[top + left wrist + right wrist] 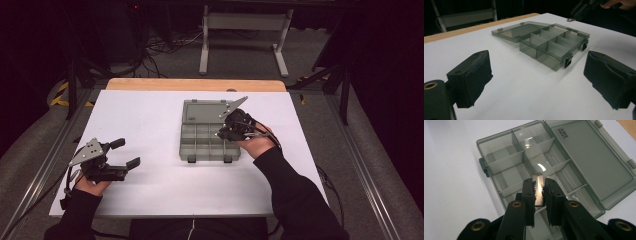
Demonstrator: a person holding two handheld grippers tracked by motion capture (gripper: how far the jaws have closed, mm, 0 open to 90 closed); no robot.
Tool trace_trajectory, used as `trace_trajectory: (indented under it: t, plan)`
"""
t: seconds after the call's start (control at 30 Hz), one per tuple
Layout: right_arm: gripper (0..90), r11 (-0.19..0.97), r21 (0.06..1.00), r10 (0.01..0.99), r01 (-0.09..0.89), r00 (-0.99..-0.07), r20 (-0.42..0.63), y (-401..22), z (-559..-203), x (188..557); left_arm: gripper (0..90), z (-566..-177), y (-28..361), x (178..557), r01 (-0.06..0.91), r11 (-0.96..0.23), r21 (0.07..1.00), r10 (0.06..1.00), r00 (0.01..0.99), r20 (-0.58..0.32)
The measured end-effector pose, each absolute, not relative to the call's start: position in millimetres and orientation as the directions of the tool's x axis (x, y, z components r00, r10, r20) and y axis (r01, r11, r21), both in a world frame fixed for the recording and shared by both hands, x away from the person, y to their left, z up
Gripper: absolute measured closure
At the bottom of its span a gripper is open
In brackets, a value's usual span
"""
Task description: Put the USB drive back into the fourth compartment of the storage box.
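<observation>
High view gives me the layout first: the white table (150, 150) stretches out ahead of me, and the grey compartment box (207, 142) lies open a little past its middle, toward one o'clock from where I sit, with its flat lid (202, 111) folded back at twelve o'clock of the tray. My right gripper (226, 131) hangs over the tray's right-hand cells, at about three o'clock of the box. My left gripper (125, 154) rests low on the table at nine o'clock, well apart from the box, with its jaws spread wide and nothing between them; the left gripper view confirms that, with both pads (471, 77) parted and the box (554, 47) lying beyond them.

The right gripper view tells me what I am carrying: my right gripper (539, 192) is clamped on a small shiny metal piece (538, 186), a thin flat strip standing on edge between the pads, its tip poking out toward twelve o'clock over the dividers (541, 166).

To do this placing well, I judge that I should pick one cell and centre the strip over it before lowering, because the dividers are thin and the strip could catch on an edge and tip into a neighbour. I want the tip down inside the walls before I let go, so that it drops short and does not bounce out. The left gripper could steady the box at its near edge if the tray slides.
</observation>
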State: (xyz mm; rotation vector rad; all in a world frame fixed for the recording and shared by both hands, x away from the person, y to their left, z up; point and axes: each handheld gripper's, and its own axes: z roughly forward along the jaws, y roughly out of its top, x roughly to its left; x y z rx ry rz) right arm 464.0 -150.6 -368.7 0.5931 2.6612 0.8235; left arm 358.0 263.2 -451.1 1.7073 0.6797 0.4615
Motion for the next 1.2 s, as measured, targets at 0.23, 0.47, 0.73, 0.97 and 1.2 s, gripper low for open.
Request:
trace_trajectory:
  t: [0.23,0.47,0.73,0.97,1.2]
  plan:
    - [79.1,0.743,0.581,0.497,0.333,-0.855,-0.146,-158,-372,472,8.6,-452,263,359,0.194,-0.147,0.970,0.656,0.753,-0.051]
    - [79.1,0.733,0.576,0.533,0.363,-0.832,-0.154,-165,-376,481,8.6,-452,263,359,0.195,-0.147,0.970,0.656,0.753,-0.052]
    - [79.1,0.723,0.565,0.564,0.397,-0.812,-0.151,-173,-381,490,8.6,-452,262,359,0.198,-0.149,0.969,0.656,0.753,-0.052]
    - [79.1,0.718,0.556,0.583,0.419,-0.798,-0.151,-177,-385,496,8.6,-452,262,359,0.197,-0.150,0.969,0.656,0.753,-0.052]
    - [79.1,0.718,0.546,0.593,0.432,-0.790,-0.155,-179,-390,501,8.6,-452,262,359,0.198,-0.152,0.968,0.655,0.754,-0.051]
